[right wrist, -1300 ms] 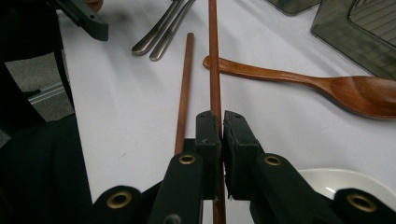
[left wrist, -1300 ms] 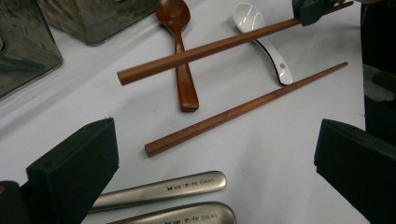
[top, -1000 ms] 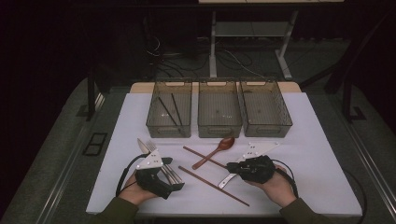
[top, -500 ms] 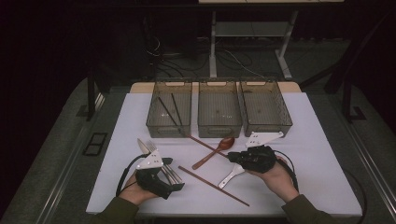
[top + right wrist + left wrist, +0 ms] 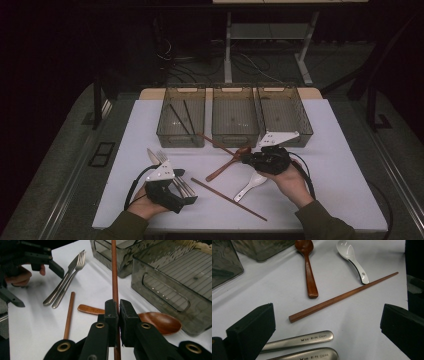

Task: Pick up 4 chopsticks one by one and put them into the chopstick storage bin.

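The right gripper (image 5: pixel 248 159) has its jaws pressed together on a brown chopstick (image 5: pixel 114 277), pinched near one end so that the stick's long axis runs straight on from the jaws. In the high view that chopstick (image 5: pixel 216 142) slants up and to the left from the right hand toward the near wall of the left bin (image 5: pixel 165 134), which already holds two dark sticks; its free tip lies close to the near corners of the left bin and the middle bin (image 5: pixel 235 137). The likely coming move is to carry it over that near wall, so the stick would have to rise and turn to match the bin's length. Just under the grip lies the wooden spoon (image 5: pixel 227 161), its bowl near the jaws, and the white spoon (image 5: pixel 251 186) sits just nearer. A second chopstick (image 5: pixel 228 199) rests flat on the table between the two hands, slanting toward the near right. The left gripper (image 5: pixel 186 192) stands with jaws wide apart and nothing between the pads, over the handles of the fork (image 5: pixel 161 156) and knife (image 5: pixel 151 156) at the near left. The right bin (image 5: pixel 303 125) lies farther right, off the path.
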`<state>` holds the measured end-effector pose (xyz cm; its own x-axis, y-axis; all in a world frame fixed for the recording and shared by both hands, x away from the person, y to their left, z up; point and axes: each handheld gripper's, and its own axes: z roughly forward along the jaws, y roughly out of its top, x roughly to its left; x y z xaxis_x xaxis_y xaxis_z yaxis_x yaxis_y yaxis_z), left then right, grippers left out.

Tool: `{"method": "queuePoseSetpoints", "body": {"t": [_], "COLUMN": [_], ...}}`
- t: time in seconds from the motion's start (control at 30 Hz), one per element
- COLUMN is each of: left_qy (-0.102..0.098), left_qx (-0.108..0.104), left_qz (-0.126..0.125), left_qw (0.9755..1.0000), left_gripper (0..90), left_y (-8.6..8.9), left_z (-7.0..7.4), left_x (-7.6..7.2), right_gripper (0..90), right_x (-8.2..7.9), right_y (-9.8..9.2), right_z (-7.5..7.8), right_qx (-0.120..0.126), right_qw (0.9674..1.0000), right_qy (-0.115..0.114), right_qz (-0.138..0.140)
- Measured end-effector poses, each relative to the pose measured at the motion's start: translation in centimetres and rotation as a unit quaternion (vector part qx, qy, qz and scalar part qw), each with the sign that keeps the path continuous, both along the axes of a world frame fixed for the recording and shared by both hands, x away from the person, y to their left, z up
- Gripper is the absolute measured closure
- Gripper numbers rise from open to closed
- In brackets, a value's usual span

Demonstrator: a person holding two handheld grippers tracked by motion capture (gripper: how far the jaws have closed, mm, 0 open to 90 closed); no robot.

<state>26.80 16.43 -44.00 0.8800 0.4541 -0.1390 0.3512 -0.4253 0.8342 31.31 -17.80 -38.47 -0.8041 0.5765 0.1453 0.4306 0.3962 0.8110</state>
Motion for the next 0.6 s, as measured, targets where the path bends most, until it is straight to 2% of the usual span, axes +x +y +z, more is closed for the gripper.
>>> {"method": "queuePoseSetpoints", "body": {"t": [0.23, 0.6], "left_qy": [0.002, -0.001], "left_qx": [-0.003, -0.003], "left_qz": [0.003, -0.001], "left_qw": [1.0, 1.0], "left_gripper": [0.0, 0.0], "left_y": [0.0, 0.0], "left_z": [0.0, 0.1], "left_x": [-0.1, -0.1], "right_gripper": [85.2, 85.2], "right_x": [1.2, 4.1], "right_y": [0.7, 3.0], "right_z": [0.6, 1.9], "right_qx": [0.001, 0.001], "right_qw": [1.0, 0.9996], "right_qy": [0.0, -0.002], "right_qz": [-0.01, -0.027]}}
